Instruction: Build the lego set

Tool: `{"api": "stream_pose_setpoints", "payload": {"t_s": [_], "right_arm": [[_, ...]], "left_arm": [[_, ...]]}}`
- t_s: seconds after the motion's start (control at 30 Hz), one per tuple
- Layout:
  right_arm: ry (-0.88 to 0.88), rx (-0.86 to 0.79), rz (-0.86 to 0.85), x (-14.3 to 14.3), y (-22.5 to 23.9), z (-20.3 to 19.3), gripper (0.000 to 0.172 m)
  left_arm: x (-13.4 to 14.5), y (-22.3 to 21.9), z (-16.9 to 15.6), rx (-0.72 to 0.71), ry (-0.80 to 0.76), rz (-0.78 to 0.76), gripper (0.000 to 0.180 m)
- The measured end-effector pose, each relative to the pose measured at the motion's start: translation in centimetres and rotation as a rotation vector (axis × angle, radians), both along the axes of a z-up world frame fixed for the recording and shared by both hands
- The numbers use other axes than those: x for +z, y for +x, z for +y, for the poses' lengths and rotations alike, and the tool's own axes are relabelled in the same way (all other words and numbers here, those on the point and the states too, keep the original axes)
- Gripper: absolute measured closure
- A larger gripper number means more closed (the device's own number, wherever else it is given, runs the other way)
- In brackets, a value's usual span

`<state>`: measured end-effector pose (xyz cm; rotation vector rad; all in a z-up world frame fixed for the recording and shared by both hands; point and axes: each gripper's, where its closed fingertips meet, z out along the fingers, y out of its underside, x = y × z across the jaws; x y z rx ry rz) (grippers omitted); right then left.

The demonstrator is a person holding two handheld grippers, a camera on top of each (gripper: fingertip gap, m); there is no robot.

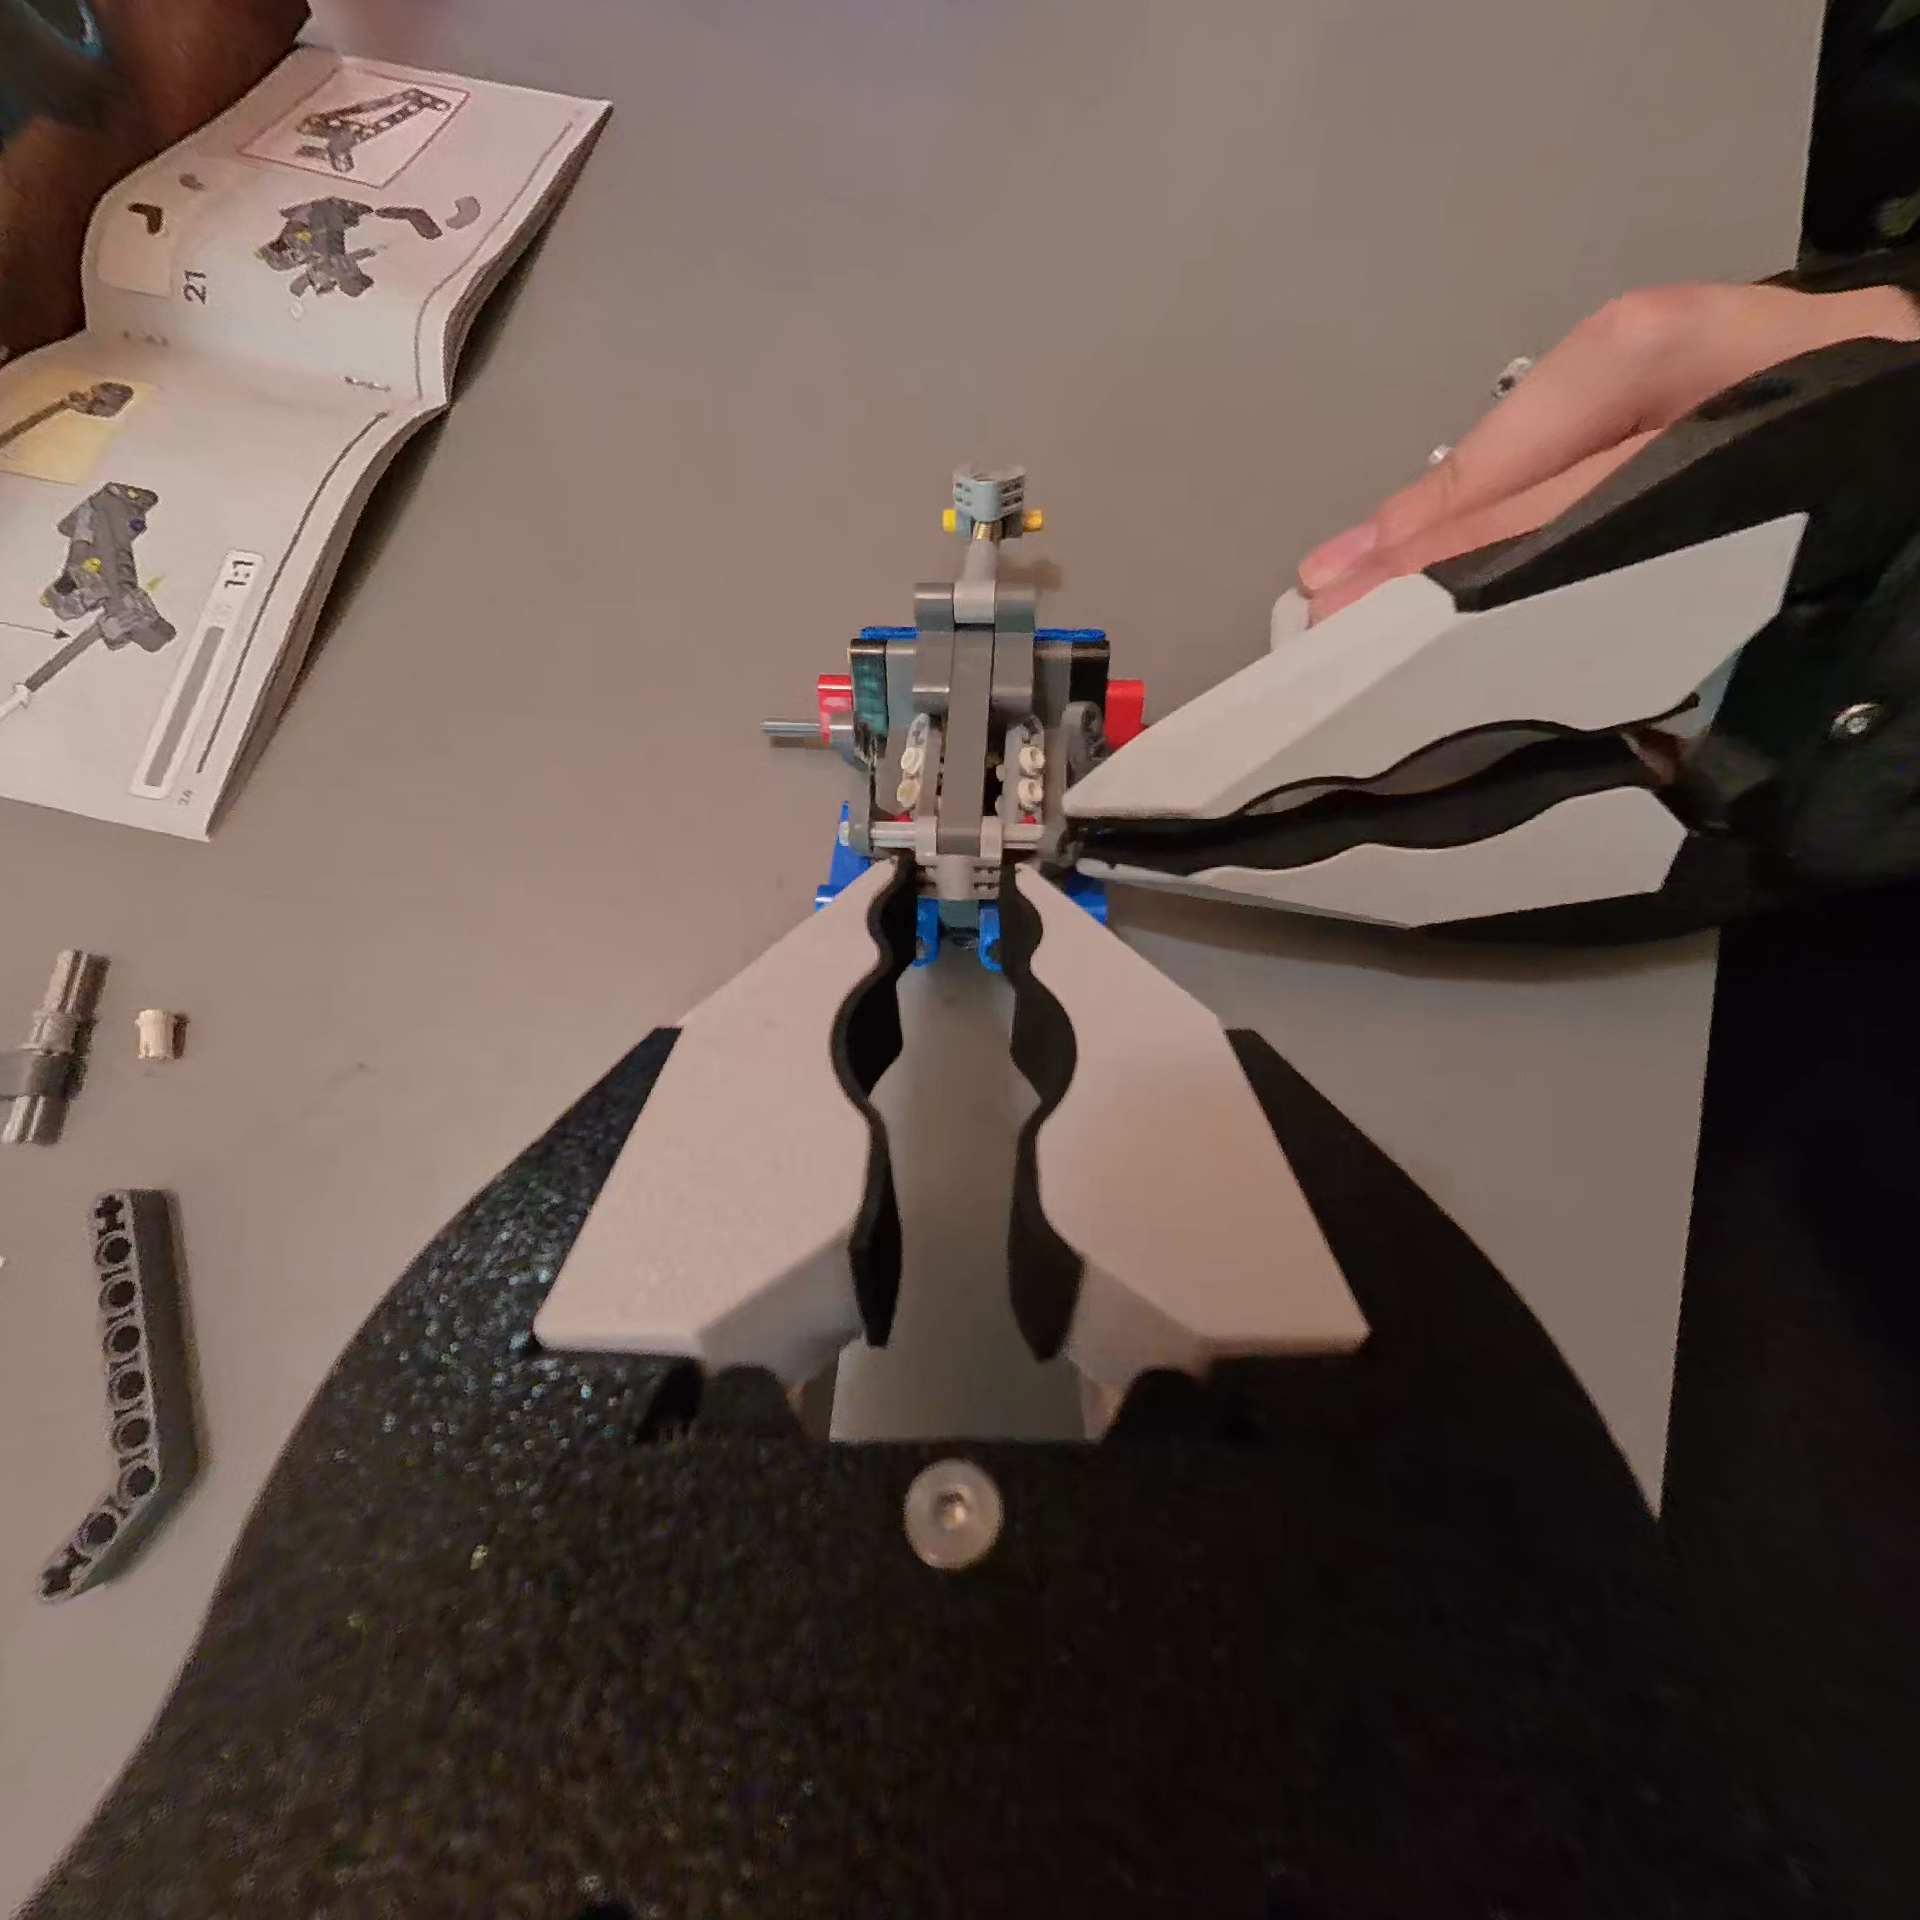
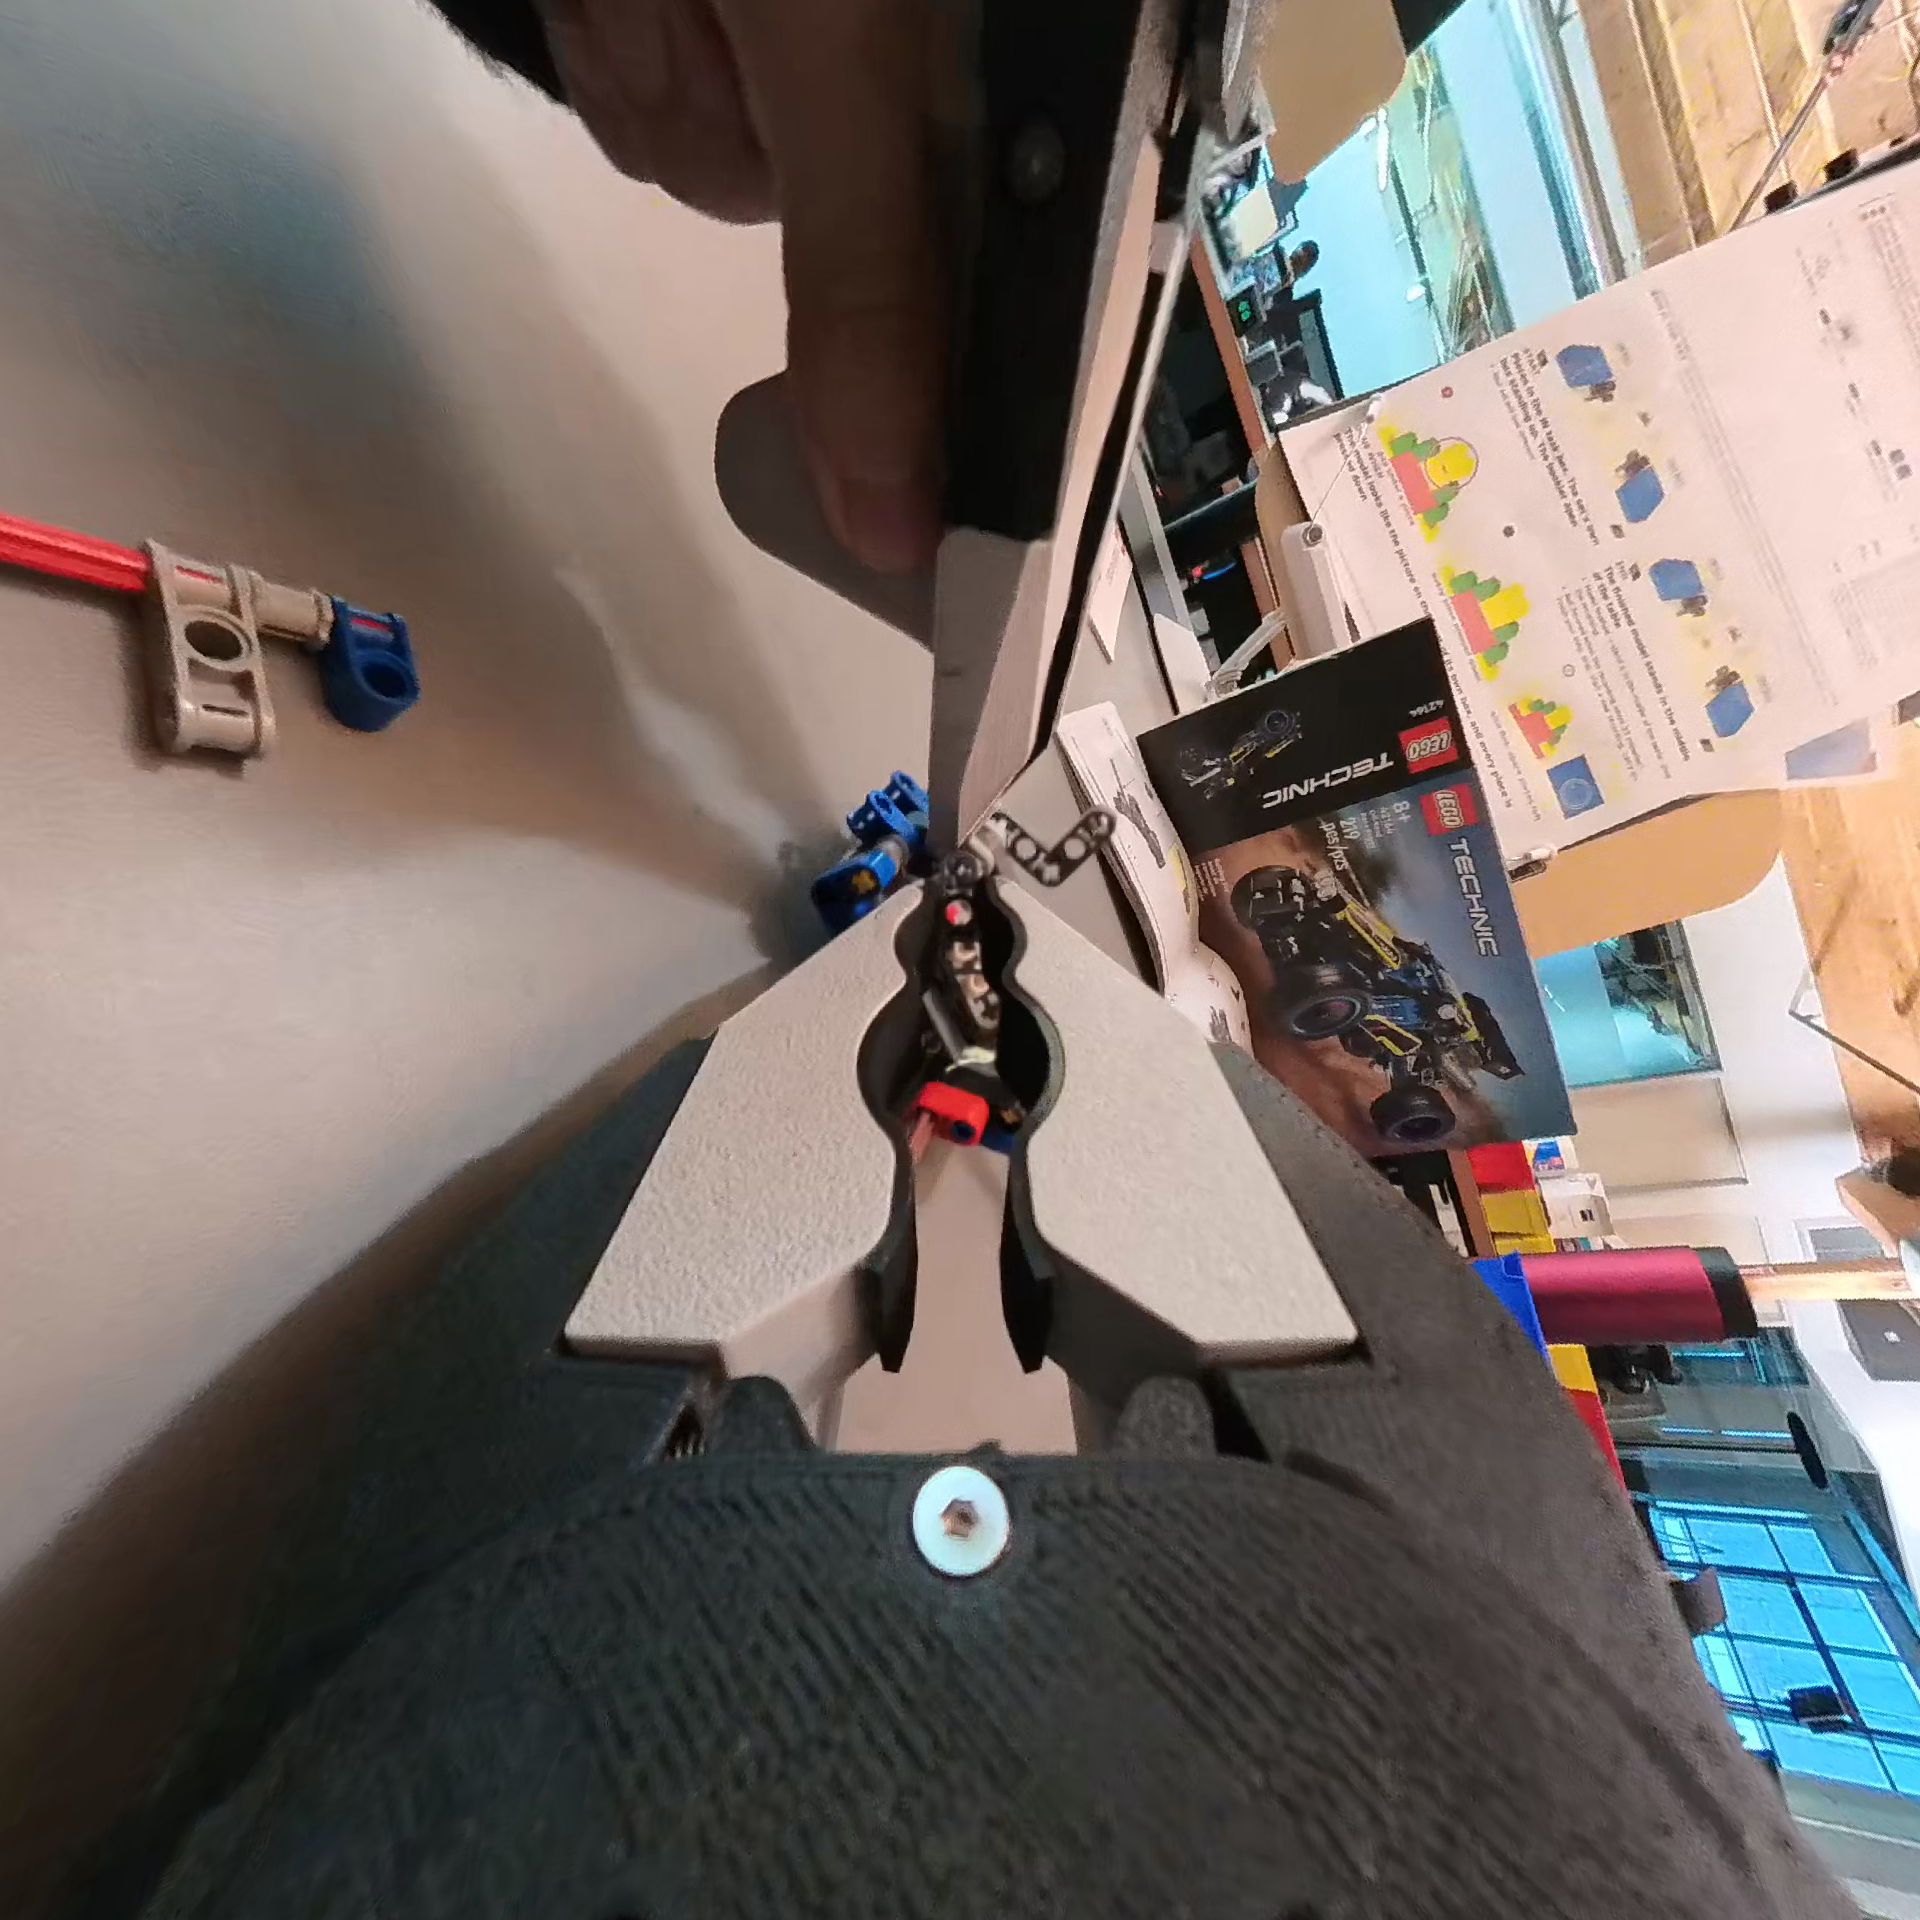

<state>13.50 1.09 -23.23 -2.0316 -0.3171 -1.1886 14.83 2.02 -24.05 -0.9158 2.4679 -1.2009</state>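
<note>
1. Grey desk: carries a partly built brick model in grey, blue, red and black, standing near the middle.
2. Left gripper: closed on the model's near end, both pads pressed against the small grey block above the blue base.
3. Right gripper: comes in from the model's right side, its hand on top; fingers almost together, pinching a dark grey piece at the end of the model's cross axle.
4. Instruction booklet: lies open at the far left of the desk, pages showing assembly drawings.
5. Loose parts, left edge: bent black beam, grey connector, small cream bush, all well apart from the model.
6. Loose parts, right side: tan connector with blue joint on a red axle.
7. Product box: stands beyond the booklet.
8. Build state: model assembled in part only; several pieces lie unused.
</note>
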Motion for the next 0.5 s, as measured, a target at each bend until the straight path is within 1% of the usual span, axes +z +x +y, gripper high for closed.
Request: {"api": "stream_pose_setpoints", "payload": {"t_s": [0.1, 0.2, 0.3, 0.4, 0.5], "right_arm": [[-0.025, 0.028, -0.078, 0.23, 0.21, -0.34, 0.167], [-0.048, 0.039, -0.136, 0.38, 0.4, -0.36, 0.168], [-0.068, 0.039, -0.159, 0.29, 0.69, -0.47, 0.168], [-0.109, 0.051, -0.19, -0.12, 1.11, -0.8, 0.167], [-0.098, 0.043, -0.23, 0.49, 0.93, -0.76, 0.168]], "left_arm": [[0.12, 0.01, -0.14, -0.021, -0.035, 0.026, 0.168], [0.04, 0.17, -0.24, -0.044, -0.036, 0.026, 0.168], [-0.03, 0.2, -0.25, -0.086, -0.029, 0.022, 0.168], [0.07, -0.15, -0.56, -0.128, -0.053, 0.032, 0.168], [-0.05, -0.12, -0.62, -0.107, -0.053, 0.044, 0.168]]}}
